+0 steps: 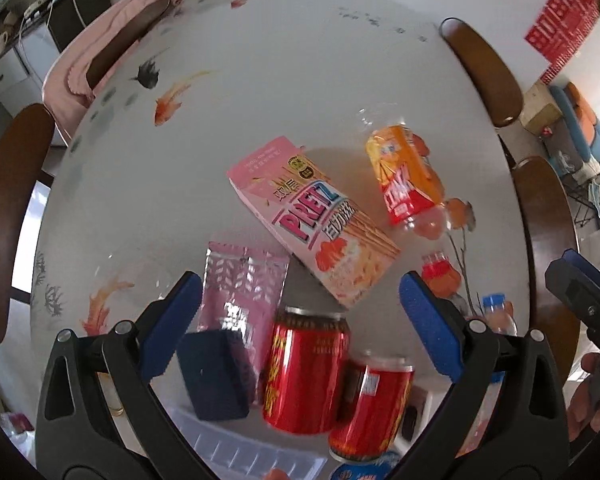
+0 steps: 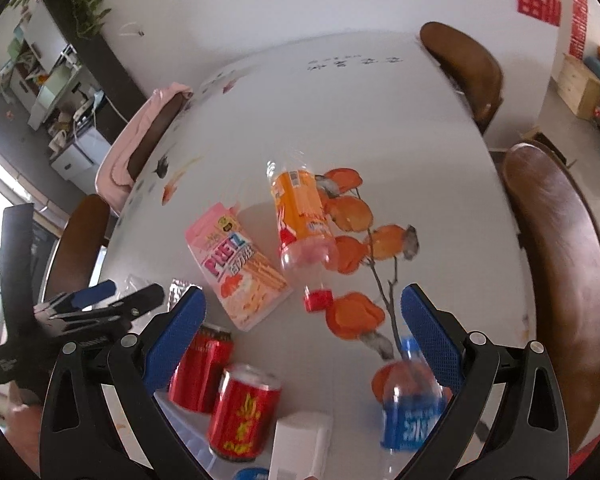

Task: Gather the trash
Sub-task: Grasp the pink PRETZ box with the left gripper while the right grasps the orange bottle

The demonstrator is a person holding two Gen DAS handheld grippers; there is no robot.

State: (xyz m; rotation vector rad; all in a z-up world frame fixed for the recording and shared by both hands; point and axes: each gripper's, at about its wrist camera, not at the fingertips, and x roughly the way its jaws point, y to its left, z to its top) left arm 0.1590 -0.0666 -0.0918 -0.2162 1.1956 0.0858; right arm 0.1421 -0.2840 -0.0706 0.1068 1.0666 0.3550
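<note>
Your left tongs (image 1: pixel 300 316) and right tongs (image 2: pixel 302 326) both hang released above the surface (image 1: pixel 260 92) — nothing gripped. Trash below: pink box (image 1: pixel 312 220) lying flat, orange bottle (image 2: pixel 304 220) on its side just beside it, two red cans (image 1: pixel 304 368) upright nearer you.

Pink Pretz box (image 1: pixel 314 222) lying flat mid-table, orange-labelled bottle (image 1: pixel 408 178) on its side beside it, pink foil packet (image 1: pixel 242 292), two upright red cans (image 1: pixel 304 372) and blue-labelled bottle (image 2: pixel 410 400) toward the near edge.
</note>
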